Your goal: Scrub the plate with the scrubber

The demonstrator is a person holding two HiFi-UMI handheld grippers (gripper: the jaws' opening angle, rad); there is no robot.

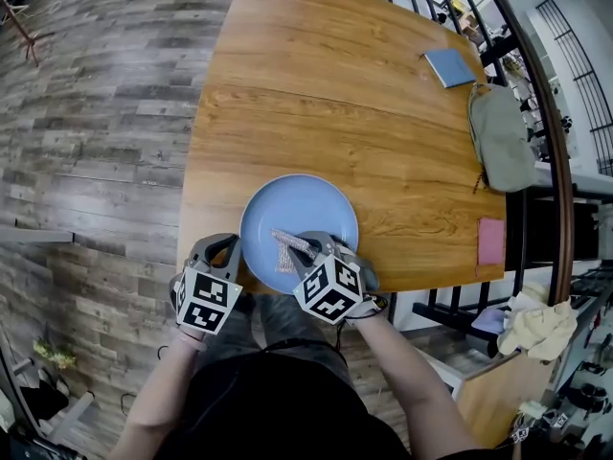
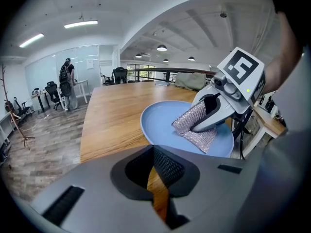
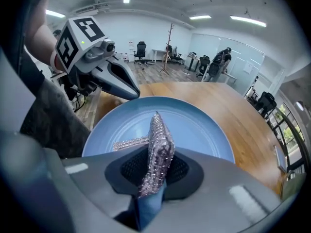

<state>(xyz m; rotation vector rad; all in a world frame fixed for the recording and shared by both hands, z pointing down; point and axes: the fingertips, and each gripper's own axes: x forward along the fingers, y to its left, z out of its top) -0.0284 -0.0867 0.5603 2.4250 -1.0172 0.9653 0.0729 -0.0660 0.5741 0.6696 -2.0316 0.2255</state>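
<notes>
A blue square pad lies near the wooden table's far right corner. A grey bag overhangs the right edge. A pink pad lies toward the near right corner.

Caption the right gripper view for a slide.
Right gripper clamps the silver scrubber on the blue plate; left gripper shut beside its rim.

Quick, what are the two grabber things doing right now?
Left hand-held gripper: closed, holding nothing.
Right hand-held gripper: closed on the scrubber.

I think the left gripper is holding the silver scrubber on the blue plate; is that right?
Not quite: it is the right gripper that holds the scrubber on the blue plate. The right gripper view shows it pinched between that gripper's jaws.
</notes>
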